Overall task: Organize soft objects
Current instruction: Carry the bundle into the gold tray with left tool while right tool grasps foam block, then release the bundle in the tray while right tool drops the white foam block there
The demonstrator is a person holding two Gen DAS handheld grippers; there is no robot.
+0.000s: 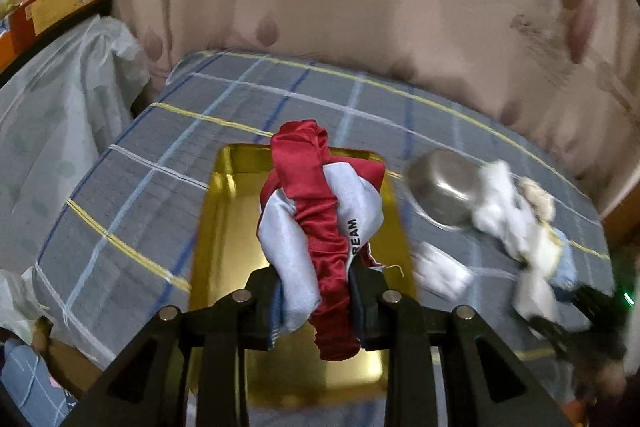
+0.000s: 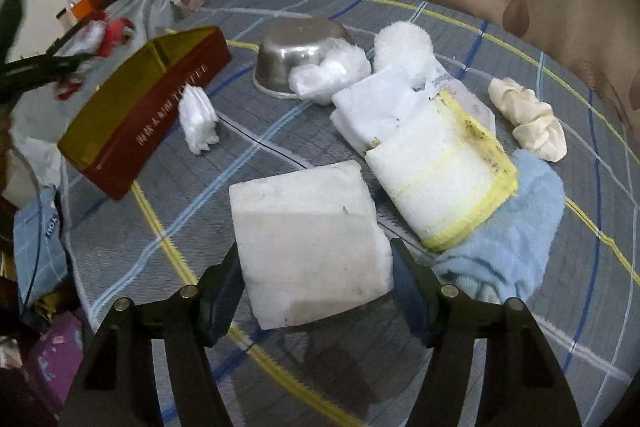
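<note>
hovering over the gold-lined red rectangular box point(image 1: 224, 211), the left gripper point(image 1: 316, 291) is clamped on a bunched red-and-white satin cloth point(image 1: 316, 211), judged ready to drop in once the jaws part. only the right wrist view shows the right gripper point(image 2: 316, 291), its jaws against a white foam block point(image 2: 308, 239) at lower centre, apparently gripping it, beside a yellow-edged white towel point(image 2: 436, 171).
</note>
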